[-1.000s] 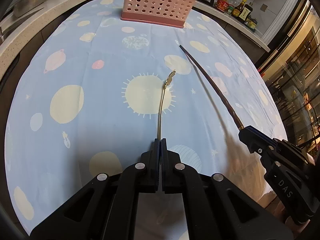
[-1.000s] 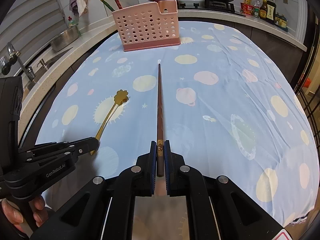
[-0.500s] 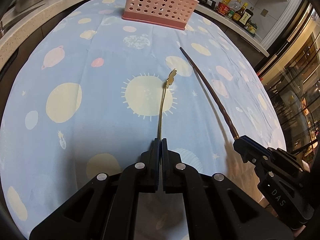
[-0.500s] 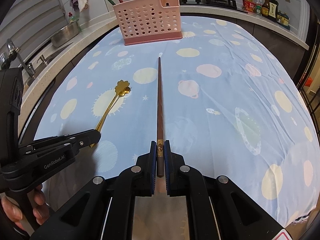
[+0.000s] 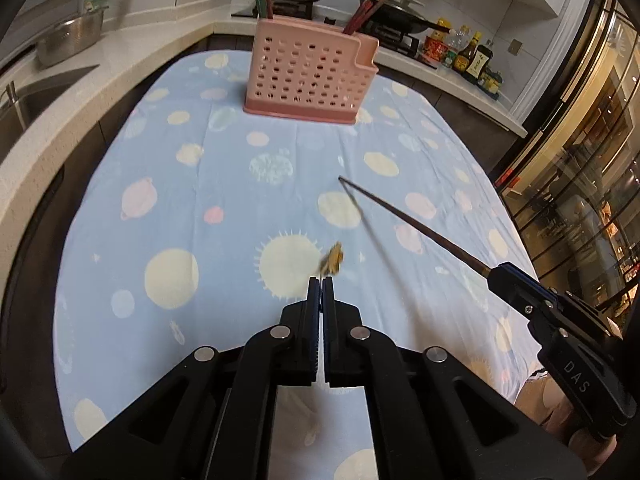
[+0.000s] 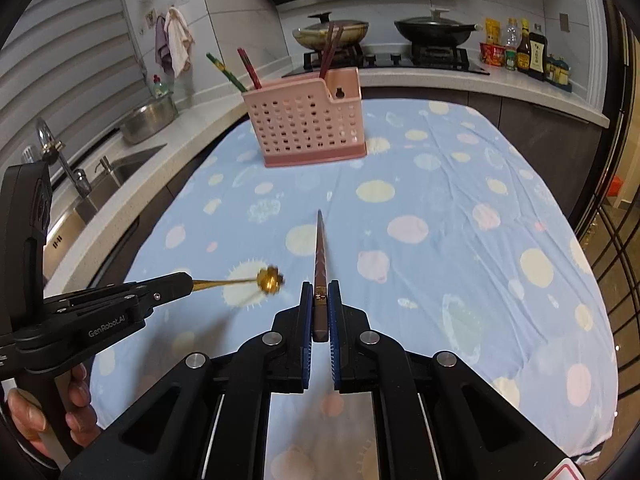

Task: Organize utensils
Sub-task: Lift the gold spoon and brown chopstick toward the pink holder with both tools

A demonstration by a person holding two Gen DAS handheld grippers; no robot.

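My left gripper (image 5: 321, 280) is shut on the handle of a gold spoon with a flower-shaped head (image 5: 333, 261) and holds it above the cloth; the spoon also shows in the right wrist view (image 6: 269, 279). My right gripper (image 6: 319, 286) is shut on the thick end of a long brown chopstick (image 6: 320, 248), which points forward above the table; it also shows in the left wrist view (image 5: 408, 222). A pink perforated utensil holder (image 5: 308, 76) stands upright at the far end of the table, with chopsticks in it (image 6: 250, 72).
The table wears a blue cloth with planets and suns (image 5: 200, 200). A sink with a tap (image 6: 52, 152) and a steel bowl (image 6: 150, 118) lie to the left. A stove with pans (image 6: 436, 32) and sauce bottles (image 6: 528, 54) line the back counter.
Both grippers have lifted and tilted up, raising the spoon and the chopstick off the cloth. The holder now shows in full, further down in both views.
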